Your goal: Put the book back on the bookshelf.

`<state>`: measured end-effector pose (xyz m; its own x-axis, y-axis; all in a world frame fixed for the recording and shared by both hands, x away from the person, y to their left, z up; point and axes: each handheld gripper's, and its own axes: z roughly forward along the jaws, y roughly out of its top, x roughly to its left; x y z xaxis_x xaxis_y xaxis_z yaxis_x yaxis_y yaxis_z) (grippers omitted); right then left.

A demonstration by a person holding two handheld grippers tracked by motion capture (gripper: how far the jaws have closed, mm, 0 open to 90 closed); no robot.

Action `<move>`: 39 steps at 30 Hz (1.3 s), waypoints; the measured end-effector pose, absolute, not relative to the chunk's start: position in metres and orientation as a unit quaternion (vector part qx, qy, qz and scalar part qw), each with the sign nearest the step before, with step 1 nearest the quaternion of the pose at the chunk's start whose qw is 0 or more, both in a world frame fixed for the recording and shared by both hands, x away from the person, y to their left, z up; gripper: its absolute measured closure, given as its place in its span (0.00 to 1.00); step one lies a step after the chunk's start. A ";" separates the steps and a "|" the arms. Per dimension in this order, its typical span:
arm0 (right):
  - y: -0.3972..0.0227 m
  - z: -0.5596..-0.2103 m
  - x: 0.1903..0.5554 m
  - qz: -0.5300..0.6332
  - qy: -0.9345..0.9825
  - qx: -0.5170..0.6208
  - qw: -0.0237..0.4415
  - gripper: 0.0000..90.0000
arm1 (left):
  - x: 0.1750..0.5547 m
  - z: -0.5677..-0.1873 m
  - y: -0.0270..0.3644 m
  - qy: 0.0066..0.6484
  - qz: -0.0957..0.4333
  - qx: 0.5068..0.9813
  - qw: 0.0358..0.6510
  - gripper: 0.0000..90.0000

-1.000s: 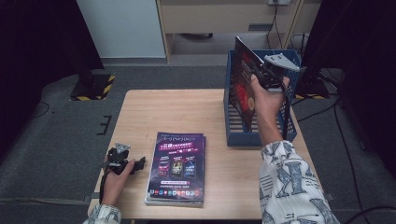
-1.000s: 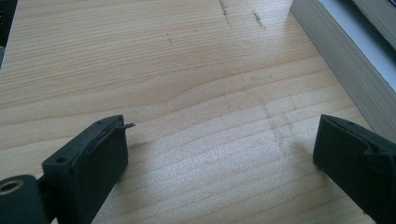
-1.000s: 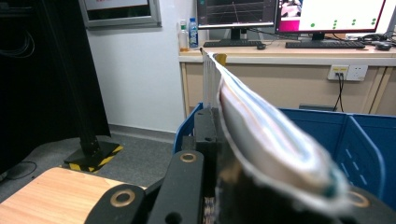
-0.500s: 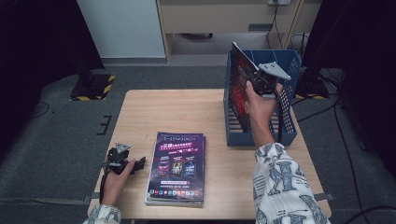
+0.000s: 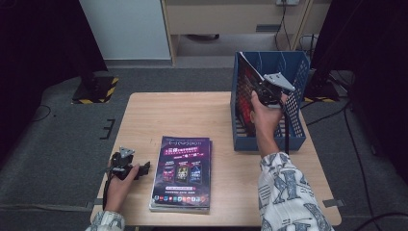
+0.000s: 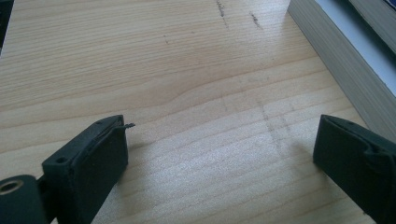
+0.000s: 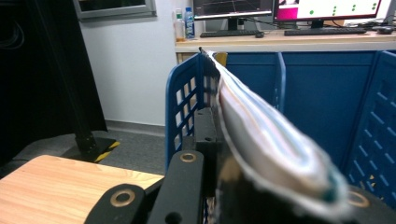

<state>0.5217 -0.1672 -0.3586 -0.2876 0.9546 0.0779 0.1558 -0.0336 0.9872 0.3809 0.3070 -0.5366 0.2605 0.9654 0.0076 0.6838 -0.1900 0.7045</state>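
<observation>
Blue bin takes 1 magazine

Wooden counter (image 5: 192, 115) lies under our left tongs (image 6: 219, 154), which gape with nothing between them beside the stack of magazines (image 5: 182, 173). Further right, our right tongs (image 5: 262, 94) clamp a magazine (image 5: 246, 96) standing on edge, long axis upright, inside the blue bin (image 5: 293, 137) against its left wall.
</observation>
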 end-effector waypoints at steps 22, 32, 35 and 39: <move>-0.168 -0.371 0.509 0.543 0.610 0.458 0.352 0.93 | 0.381 -0.537 0.306 0.559 0.234 0.736 0.301 0.03; -0.161 -0.369 0.509 0.542 0.618 0.452 0.345 0.96 | 0.381 -0.537 0.306 0.559 0.234 0.737 0.301 0.03; -0.158 -0.368 0.508 0.541 0.618 0.452 0.348 0.97 | 0.381 -0.537 0.306 0.558 0.234 0.737 0.301 0.03; -0.157 -0.367 0.508 0.538 0.616 0.453 0.355 0.97 | 0.381 -0.537 0.306 0.558 0.234 0.737 0.301 0.03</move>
